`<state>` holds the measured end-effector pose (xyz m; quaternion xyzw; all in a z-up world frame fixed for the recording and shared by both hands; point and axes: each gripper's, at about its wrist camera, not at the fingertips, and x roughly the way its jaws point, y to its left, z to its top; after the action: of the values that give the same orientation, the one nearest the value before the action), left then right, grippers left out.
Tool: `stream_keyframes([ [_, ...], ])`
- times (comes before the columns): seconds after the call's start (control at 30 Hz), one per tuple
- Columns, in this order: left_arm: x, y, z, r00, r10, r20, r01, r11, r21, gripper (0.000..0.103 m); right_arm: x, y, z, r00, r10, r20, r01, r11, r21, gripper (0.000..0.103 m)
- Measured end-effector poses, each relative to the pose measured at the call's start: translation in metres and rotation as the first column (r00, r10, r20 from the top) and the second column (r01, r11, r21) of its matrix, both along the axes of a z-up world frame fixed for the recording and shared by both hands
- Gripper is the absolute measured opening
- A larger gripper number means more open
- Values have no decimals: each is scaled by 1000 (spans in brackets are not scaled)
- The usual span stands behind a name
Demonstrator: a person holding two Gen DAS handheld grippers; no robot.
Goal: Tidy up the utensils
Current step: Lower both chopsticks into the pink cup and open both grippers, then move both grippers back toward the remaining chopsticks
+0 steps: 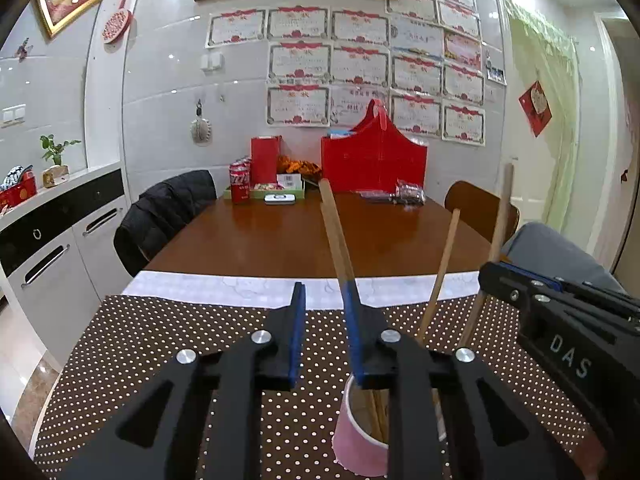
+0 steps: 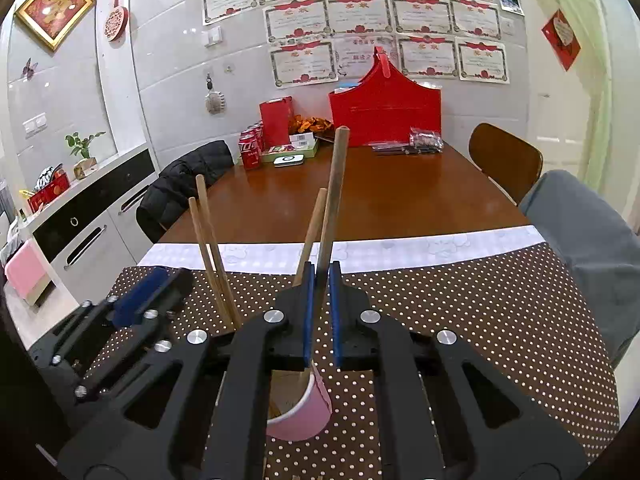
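A pink paper cup [image 1: 360,444] stands on the brown dotted mat [image 1: 160,352], just below both grippers. My left gripper [image 1: 326,320] is open. A pair of wooden chopsticks [image 1: 334,224] leans along its right pad, with the lower ends in the cup and an empty gap to the left pad. In the right wrist view my right gripper [image 2: 322,280] is shut on a thicker wooden stick [image 2: 335,184] that runs down into the cup [image 2: 304,416]. A thinner stick [image 2: 314,224] leans beside it. The chopstick pair [image 2: 208,240] and the left gripper [image 2: 152,284] show at left.
Beyond the mat is a white cloth strip [image 1: 224,284], then the wooden table [image 1: 280,232] with cola cans [image 1: 240,182], a red bag [image 1: 374,156] and small packets. A chair with a black jacket [image 1: 160,216] is left, another chair [image 2: 504,160] right. Grey clothing of a person [image 2: 584,232] lies at right.
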<state>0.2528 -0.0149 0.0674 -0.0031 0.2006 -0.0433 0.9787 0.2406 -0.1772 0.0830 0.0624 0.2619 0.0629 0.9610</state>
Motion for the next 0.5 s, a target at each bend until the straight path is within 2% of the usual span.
stream_keyframes([
  [0.27, -27, 5, 19, 999, 21, 39, -22, 1000, 18, 22, -20, -6, 12, 999, -34, 9, 34, 999, 3, 12],
  [0.3, -31, 6, 22, 999, 17, 41, -17, 1000, 18, 22, -24, -7, 15, 999, -32, 7, 32, 999, 0, 23],
  [0.33, -35, 7, 24, 999, 15, 44, -15, 1000, 18, 22, -28, -7, 17, 999, -34, 9, 34, 999, -1, 45],
  [0.37, -42, 8, 27, 999, 16, 50, -17, 1000, 20, 23, -34, -7, 20, 999, -37, 21, 37, 999, 0, 57],
  [0.4, -45, 8, 30, 998, 15, 54, -16, 1000, 21, 25, -39, -7, 23, 999, -39, 34, 39, 999, 0, 61],
  [0.5, -60, 12, 37, 997, 27, 69, -29, 999, 26, 29, -60, -4, 34, 996, -36, 78, 39, 999, -29, 60],
])
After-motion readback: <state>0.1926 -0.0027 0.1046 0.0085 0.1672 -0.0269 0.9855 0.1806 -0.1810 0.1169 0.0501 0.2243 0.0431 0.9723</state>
